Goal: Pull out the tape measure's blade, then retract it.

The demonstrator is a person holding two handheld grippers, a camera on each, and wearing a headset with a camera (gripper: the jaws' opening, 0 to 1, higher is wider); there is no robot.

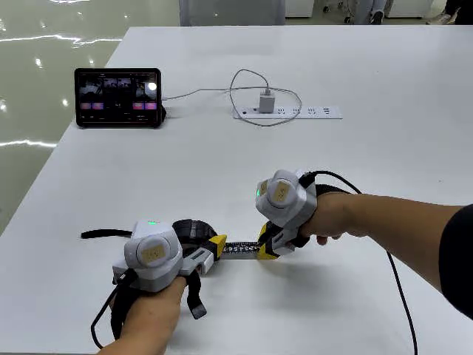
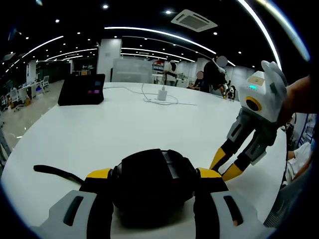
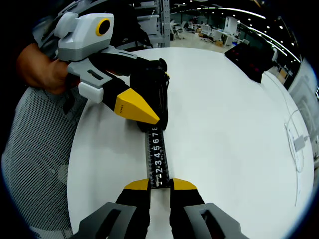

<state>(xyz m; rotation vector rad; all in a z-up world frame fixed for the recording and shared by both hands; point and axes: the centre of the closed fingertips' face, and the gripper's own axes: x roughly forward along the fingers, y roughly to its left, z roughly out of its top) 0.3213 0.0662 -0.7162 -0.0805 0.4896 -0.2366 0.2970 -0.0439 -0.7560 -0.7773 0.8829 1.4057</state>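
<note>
Black rounded plastic tape measure case (image 1: 191, 231) low on the white tabletop (image 1: 332, 148), near the person's side, clamped across its flanks by the left gripper (image 2: 154, 173), yellow-tipped jaws closed against the shell on both sides. Short run of black steel blade (image 3: 157, 157) with white numerals out of the case mouth, lying flat just above the table toward the right gripper (image 3: 159, 185), yellow tips pinched shut on the blade's free end. Only low single digits on the exposed stretch, so judged early in the pull-out, retraction not yet begun.

Main hazard: blade end slipping from the right jaws, given a narrow pinch on thin, slick metal, followed by an unchecked spring snap-back. Next: case rolling or sliding in the left jaws under any pull off the blade's line, the rounded shell offering little flat to bite. Also kinking, from lifting or twisting the blade while extending.

Thin black strap (image 1: 103, 234) trailing left of the case, away from the pull. Farther back, well apart: dark tablet (image 1: 118, 97) propped upright, long white power strip (image 1: 295, 112), white charger (image 1: 266, 102) with looped cable.
</note>
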